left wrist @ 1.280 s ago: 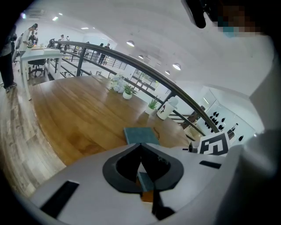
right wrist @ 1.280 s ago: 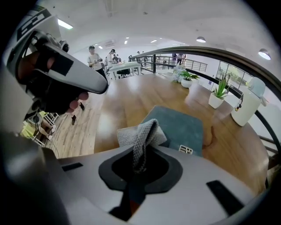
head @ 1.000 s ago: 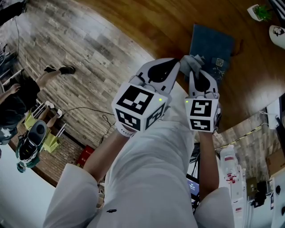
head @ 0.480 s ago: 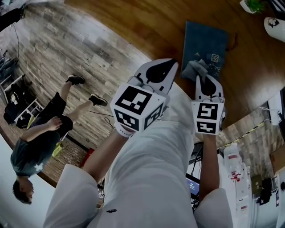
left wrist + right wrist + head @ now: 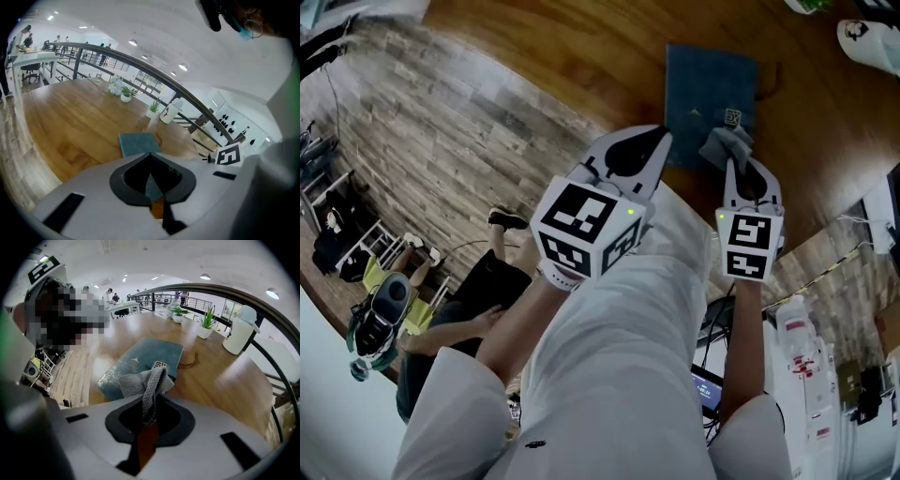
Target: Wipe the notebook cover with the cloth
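A wooden table (image 5: 581, 56) fills the upper part of the head view, with a plank floor (image 5: 422, 159) lower down to the left. A blue notebook (image 5: 703, 94) lies flat and shut on the table, near its curved edge and straight ahead of both grippers. The left gripper (image 5: 661, 141) hangs over that edge, its tip near the notebook's near left corner. In the left gripper view its jaws are pressed together with nothing between them, and the notebook shows just beyond them. The right gripper (image 5: 741, 167) is at the notebook's near right corner with its jaws clamped on a grey cloth (image 5: 722, 145). A thick fold of the cloth runs up out of the jaws, and the rest is bunched on the cover. The bunched part sits just beside a small square label (image 5: 732, 117). Far across the table stand a white pot (image 5: 239, 336) and some small plants (image 5: 206, 326). A dark cord (image 5: 190, 363) lies against the notebook's far right side
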The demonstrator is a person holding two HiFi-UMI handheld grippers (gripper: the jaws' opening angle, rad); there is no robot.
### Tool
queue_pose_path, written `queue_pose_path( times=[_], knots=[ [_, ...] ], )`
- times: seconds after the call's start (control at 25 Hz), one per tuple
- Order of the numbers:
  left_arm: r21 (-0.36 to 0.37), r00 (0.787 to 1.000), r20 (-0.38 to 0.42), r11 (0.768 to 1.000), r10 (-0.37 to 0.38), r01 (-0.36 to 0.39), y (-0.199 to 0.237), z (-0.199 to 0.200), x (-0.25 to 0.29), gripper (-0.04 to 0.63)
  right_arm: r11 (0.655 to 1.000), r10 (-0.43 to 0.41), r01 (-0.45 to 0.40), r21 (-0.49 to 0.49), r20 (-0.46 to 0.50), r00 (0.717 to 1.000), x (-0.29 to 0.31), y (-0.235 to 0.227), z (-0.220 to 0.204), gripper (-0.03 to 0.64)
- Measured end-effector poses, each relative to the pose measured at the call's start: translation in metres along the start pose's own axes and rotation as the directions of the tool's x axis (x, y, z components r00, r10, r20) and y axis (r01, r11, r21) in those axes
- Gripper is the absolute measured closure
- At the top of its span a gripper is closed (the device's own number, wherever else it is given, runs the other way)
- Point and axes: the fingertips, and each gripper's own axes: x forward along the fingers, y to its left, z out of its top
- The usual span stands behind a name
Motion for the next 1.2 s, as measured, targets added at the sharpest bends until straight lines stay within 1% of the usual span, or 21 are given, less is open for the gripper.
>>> queue_pose_path(
  times=[0.2,0.4,0.64,0.92,1.2],
  knots=[
    [0.008,1.000,-0.002,1.000,-0.013,0.013,-0.005,0.006,0.003,0.577,1.000,-0.024,0.024,-0.005,-0.011,1.000,-0.002,-0.011,0.000,0.581],
    [0.022,1.000,-0.002,1.000,-0.018,0.018,-0.006,0.011,0.005,0.576,0.998,-0.054,0.054,0.032,-0.030,0.998,-0.004,-0.028,-0.004,0.582],
    [0.040,1.000,0.010,0.999,-0.022,0.022,-0.012,0.022,-0.002,0.575,0.992,-0.109,0.109,0.070,-0.014,0.994,-0.021,-0.046,0.001,0.581],
    [0.063,0.999,0.026,0.998,-0.030,0.029,-0.025,0.034,-0.015,0.577,0.989,-0.120,0.116,0.089,0.037,0.992,-0.045,-0.047,0.019,0.580],
    [0.074,0.998,0.055,0.997,-0.032,0.028,-0.040,0.047,-0.035,0.576,0.984,-0.144,0.127,0.124,0.143,0.979,-0.080,-0.051,0.050,0.581]
  ],
)
